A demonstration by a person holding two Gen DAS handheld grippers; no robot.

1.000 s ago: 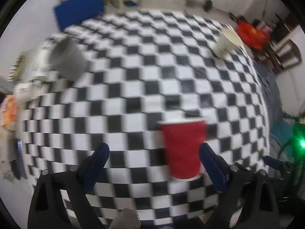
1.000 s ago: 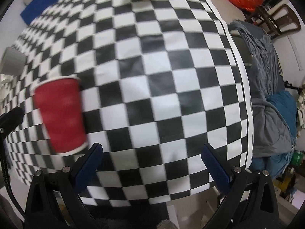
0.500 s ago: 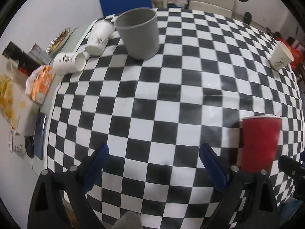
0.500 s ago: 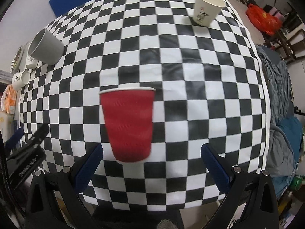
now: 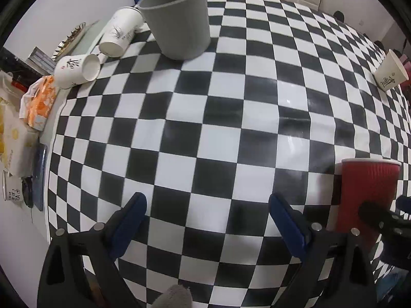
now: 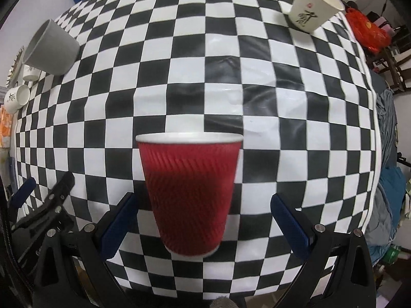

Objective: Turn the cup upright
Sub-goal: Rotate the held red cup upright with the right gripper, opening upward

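Note:
A red ribbed paper cup [image 6: 190,192] stands upright on the checkered tablecloth, mouth up, between the open fingers of my right gripper [image 6: 203,218], which do not touch it. In the left wrist view the cup [image 5: 364,195] is at the far right, outside my open, empty left gripper [image 5: 208,220]. The left gripper also shows at the lower left of the right wrist view [image 6: 46,205].
A grey pot [image 5: 177,23] stands at the back left, also in the right wrist view [image 6: 51,48]. Two white paper cups [image 5: 77,70] lie on their sides beside it. A white paper cup [image 6: 313,5] stands upright at the back right. The table edge [image 6: 372,128] runs along the right.
The left gripper has swung left, away from the red cup. The right gripper has moved so the upright cup now sits centred between its fingers.

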